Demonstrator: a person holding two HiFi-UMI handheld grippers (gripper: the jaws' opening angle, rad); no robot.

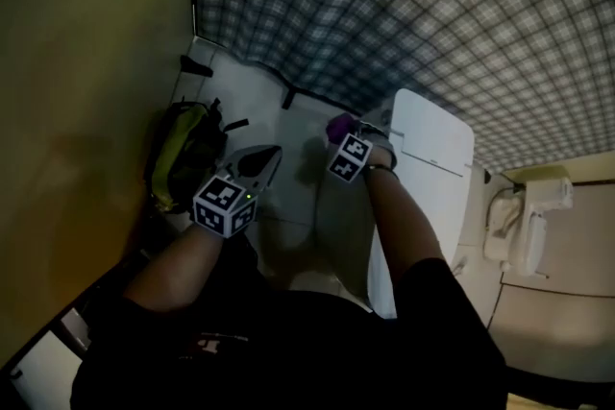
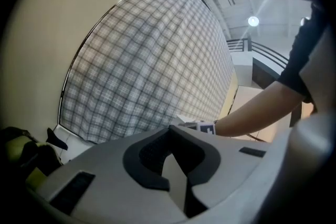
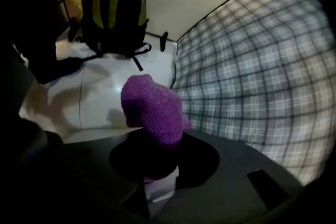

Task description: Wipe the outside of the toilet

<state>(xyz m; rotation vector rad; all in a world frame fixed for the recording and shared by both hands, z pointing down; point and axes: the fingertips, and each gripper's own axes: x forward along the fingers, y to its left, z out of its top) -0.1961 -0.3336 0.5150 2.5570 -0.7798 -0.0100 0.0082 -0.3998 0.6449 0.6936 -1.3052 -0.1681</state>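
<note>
- Toilet (image 1: 434, 154): stands to the person's right, against the plaid wall (image 1: 432, 5). Its white outer shell is near the right tongs (image 1: 341, 132).
- Right tongs: clamped on a purple cloth (image 3: 152, 107).
- Left tongs (image 1: 252, 170): closed, empty, held off to the side.
- Recommended: lay the cloth flat on the shell, wipe from the top downward, and overlap each pass.

Two tools (image 1: 258, 166) (image 1: 339, 130), one purple cloth (image 3: 152, 110), one toilet (image 1: 434, 141), one backpack (image 1: 187, 154).

The person's right arm (image 1: 404, 226) and body (image 1: 288, 350) cover the near part of the toilet (image 1: 437, 144).
</note>
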